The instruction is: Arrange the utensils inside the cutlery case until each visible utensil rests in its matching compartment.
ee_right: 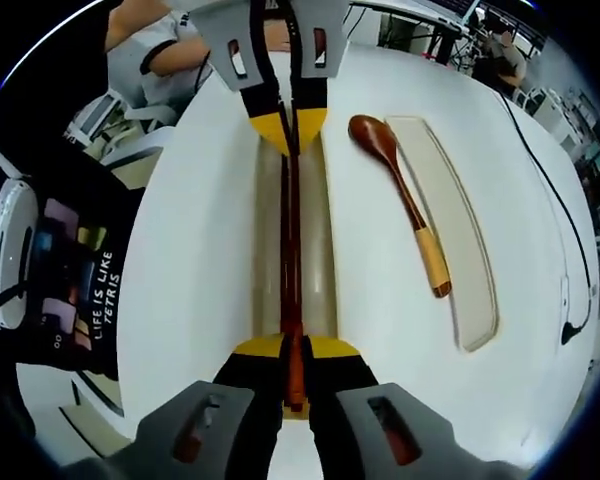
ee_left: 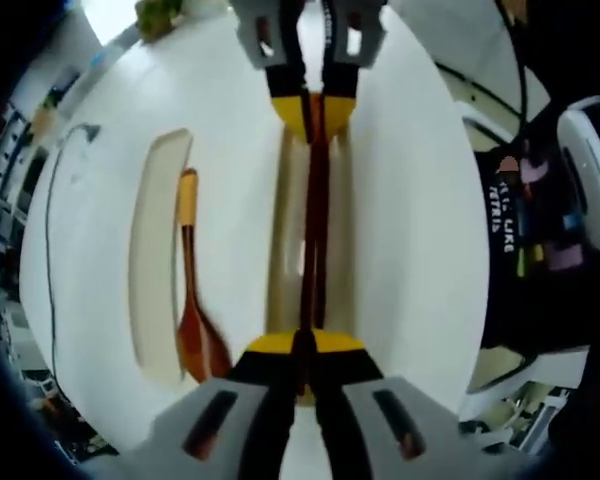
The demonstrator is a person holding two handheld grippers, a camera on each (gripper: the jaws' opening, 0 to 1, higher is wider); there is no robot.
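I have both tongs clamped on the dark chopsticks [ee_left: 315, 215], the left tongs [ee_left: 302, 350] at one end and the right tongs [ee_right: 292, 358] at the other, so the pair hangs lengthwise over the narrow compartment [ee_right: 320, 240] of the cutlery case.

The wooden spoon [ee_right: 405, 195] lies on the white tabletop [ee_right: 200, 220] just beside the lid-like tray [ee_right: 460, 250], half over its edge in the left gripper view.

My worry is uneven release. If one end lets go first, the chopsticks could tip, land across the compartment wall, or roll onto the tabletop. Pulling the two ends apart might also split the pair.
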